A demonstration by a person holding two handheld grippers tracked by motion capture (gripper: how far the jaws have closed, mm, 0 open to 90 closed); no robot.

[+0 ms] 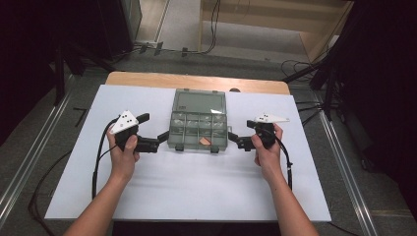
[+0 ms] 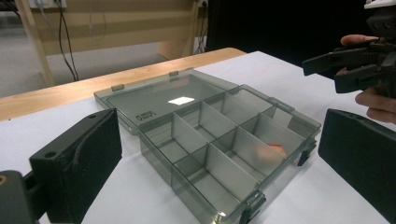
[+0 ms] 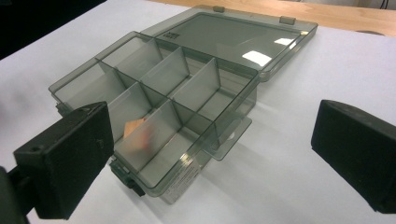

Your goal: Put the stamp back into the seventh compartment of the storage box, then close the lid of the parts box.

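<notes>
While I hold both tools low at the table, the high view shows why they sit where they do: my left gripper (image 1: 158,140) and my right gripper (image 1: 235,139) flank the organizer box (image 1: 198,129), one on each short side, so either can reach it. The box lies in the middle of the white table (image 1: 196,191), its lid (image 1: 200,102) swung flat open away from me, which leaves the compartments free from above. A small orange piece (image 1: 204,141) lies in a near compartment toward the right. From this height I cannot tell what that piece is, and the front latches are only dark specks.

Along my left gripper's own jaws, they stand wide apart and hold nothing, the organizer box (image 2: 210,144) framed between them. The orange piece (image 2: 272,150) shows blurred behind a smoky divider. My right gripper (image 2: 327,70) points in from the far side; I judge its jaws parted there, with my fingers partly cut off by the edge.

From my right gripper view, its jaws are spread wide and empty too, the organizer box (image 3: 159,116) just ahead. The orange piece (image 3: 138,133) sits in the near compartment, half veiled by the wall, its shape unclear. A clear tab (image 3: 229,135) sticks out from the near side wall.
</notes>
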